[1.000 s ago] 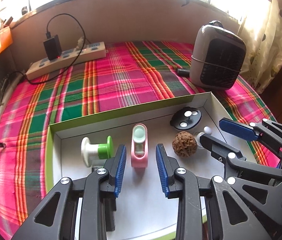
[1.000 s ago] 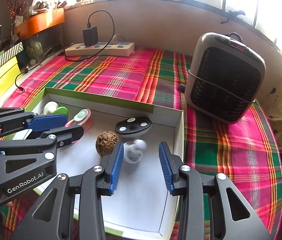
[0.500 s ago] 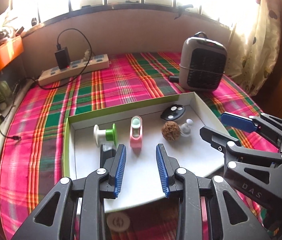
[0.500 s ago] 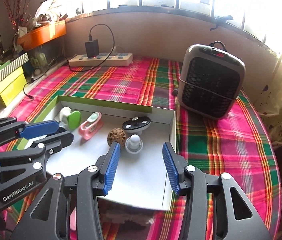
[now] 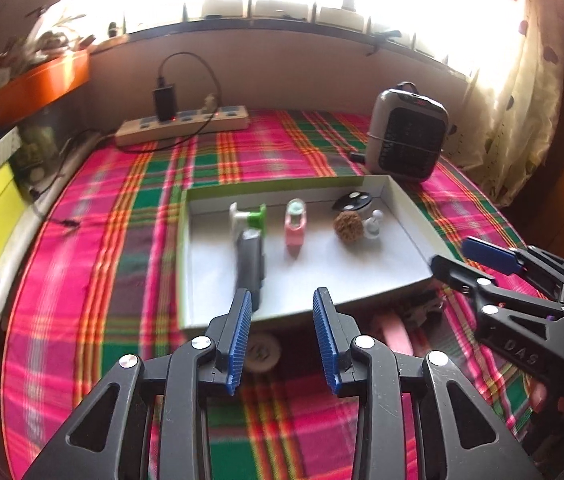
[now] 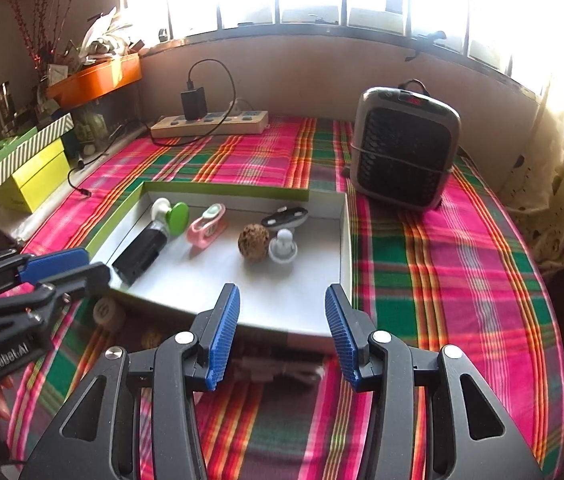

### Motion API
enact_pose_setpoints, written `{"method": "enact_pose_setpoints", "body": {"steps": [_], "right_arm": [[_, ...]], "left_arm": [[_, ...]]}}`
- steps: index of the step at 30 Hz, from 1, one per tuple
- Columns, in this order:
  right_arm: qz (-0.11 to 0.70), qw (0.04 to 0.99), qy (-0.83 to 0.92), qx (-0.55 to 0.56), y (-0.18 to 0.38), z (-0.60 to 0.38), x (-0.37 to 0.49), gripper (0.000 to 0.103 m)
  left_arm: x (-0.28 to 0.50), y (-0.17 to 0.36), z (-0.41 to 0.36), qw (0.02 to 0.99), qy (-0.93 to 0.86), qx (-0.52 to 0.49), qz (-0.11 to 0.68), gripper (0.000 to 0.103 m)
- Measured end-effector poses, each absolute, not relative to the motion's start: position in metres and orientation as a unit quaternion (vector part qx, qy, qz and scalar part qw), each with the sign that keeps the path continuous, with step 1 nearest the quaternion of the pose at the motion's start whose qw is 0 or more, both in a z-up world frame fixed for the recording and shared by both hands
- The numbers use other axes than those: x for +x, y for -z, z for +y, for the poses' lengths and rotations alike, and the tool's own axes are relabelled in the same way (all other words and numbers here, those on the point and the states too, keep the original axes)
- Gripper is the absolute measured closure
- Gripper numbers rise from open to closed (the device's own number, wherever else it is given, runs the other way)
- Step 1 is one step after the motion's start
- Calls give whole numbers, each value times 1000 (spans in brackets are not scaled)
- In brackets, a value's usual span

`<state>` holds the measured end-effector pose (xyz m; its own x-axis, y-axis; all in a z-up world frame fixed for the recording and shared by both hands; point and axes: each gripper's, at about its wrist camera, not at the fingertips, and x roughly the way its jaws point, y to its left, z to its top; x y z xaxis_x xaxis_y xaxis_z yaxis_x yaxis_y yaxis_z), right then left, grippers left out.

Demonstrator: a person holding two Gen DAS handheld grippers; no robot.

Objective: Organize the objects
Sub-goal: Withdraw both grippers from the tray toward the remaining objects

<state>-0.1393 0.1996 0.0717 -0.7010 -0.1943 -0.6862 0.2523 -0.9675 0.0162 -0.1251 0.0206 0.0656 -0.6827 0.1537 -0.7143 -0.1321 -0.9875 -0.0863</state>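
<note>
A white tray (image 5: 321,276) with green sides lies on the plaid cloth. In it are a white-and-green spool (image 5: 248,218), a black block (image 5: 249,268), a pink piece (image 5: 294,226), a walnut (image 5: 347,227), a white knob (image 5: 373,226) and a black disc (image 5: 351,201). My left gripper (image 5: 282,308) hovers over the tray's near edge, its jaws opening with nothing between them. My right gripper (image 6: 282,312) is open and empty above the tray (image 6: 289,296), short of the walnut (image 6: 254,240) and knob (image 6: 282,246). Each gripper shows in the other's view, the left gripper (image 6: 70,268) and the right gripper (image 5: 465,256).
A grey heater (image 6: 405,148) stands behind the tray's right corner. A power strip (image 6: 210,124) with a charger lies along the back wall. Yellow boxes (image 6: 30,176) sit at the left. A round white item (image 5: 262,354) and a pink item (image 5: 393,332) lie near the tray's front edge.
Both grippers have drawn back and upward from the tray. The white knob, blurred between the right fingers earlier, now rests beside the walnut. The black block lies in the tray, clear of the left fingers.
</note>
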Motion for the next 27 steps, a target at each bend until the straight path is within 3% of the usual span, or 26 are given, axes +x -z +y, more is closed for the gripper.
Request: {"method": "enact_pose_setpoints", "body": {"steps": [2, 8, 27], "right_arm": [[35, 122, 921, 368, -71, 202, -133, 57], [30, 134, 917, 375, -61, 204, -112, 51], [22, 179, 891, 417, -30, 186, -100, 51]], "left_arm": [[-116, -63, 10, 69, -918, -389, -28, 65], [-99, -45, -13, 53, -911, -406, -55, 65], [-114, -17, -2, 80, -895, -436, -55, 64]]}}
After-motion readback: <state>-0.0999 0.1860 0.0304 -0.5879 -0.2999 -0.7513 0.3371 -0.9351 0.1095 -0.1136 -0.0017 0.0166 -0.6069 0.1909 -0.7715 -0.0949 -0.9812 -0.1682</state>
